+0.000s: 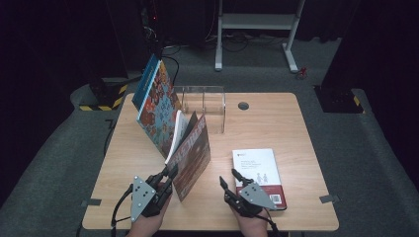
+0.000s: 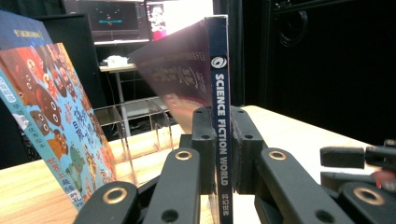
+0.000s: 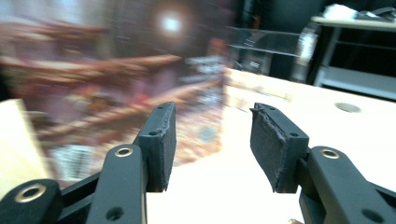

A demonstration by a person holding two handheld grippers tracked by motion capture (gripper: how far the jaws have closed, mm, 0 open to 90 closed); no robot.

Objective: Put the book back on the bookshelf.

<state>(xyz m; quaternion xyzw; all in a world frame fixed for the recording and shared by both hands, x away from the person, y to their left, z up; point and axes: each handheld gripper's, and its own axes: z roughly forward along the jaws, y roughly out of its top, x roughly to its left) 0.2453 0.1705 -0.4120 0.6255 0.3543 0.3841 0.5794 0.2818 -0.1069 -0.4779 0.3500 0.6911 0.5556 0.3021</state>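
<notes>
Standing upright on the table, magazine (image 1: 193,158) clamped by its spine in left gripper (image 1: 167,177); right gripper (image 1: 231,180) (jaws apart, empty) just right of it.

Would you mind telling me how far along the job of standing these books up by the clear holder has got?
Done: the colourful book already stands leaning beside the clear holder. In hand: the left claw is clamped on the spine of the Science Fiction World magazine, holding it upright. The right claw is open with nothing between its pads. Left: the white-and-red book lies flat on the table.
</notes>
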